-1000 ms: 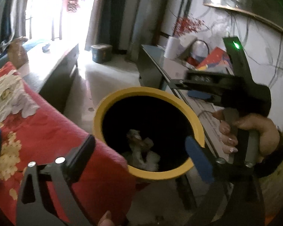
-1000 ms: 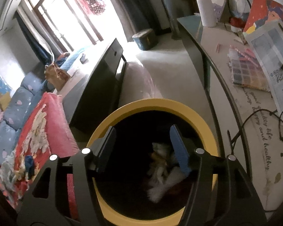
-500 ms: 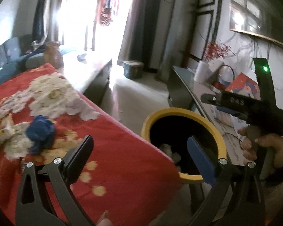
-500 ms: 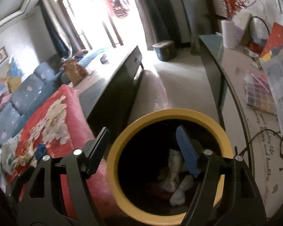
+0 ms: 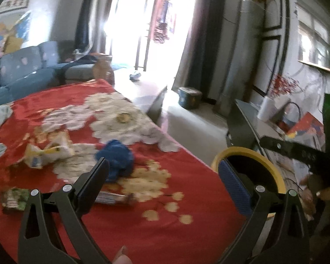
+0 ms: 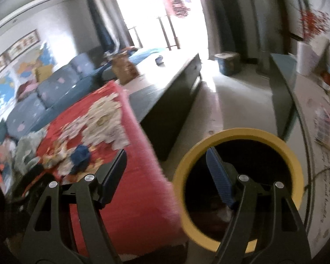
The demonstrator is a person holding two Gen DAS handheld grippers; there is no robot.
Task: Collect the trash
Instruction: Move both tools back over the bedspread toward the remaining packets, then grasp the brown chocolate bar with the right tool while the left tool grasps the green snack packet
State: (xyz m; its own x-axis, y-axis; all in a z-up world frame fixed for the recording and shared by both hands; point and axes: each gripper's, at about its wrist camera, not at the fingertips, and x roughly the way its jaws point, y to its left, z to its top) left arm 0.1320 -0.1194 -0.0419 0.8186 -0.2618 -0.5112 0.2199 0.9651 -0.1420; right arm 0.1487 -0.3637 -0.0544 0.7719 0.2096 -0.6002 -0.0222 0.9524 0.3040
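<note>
Red blanket bears wrappers, blue wad, beside yellow bin.

Ahead of the left gripper, the red floral cloth is lying open between scattered items: a blue wad, crumpled wrappers and a flat packet. To its right, the yellow-rimmed bin is standing against the cloth's edge, its mouth unobstructed.
</note>
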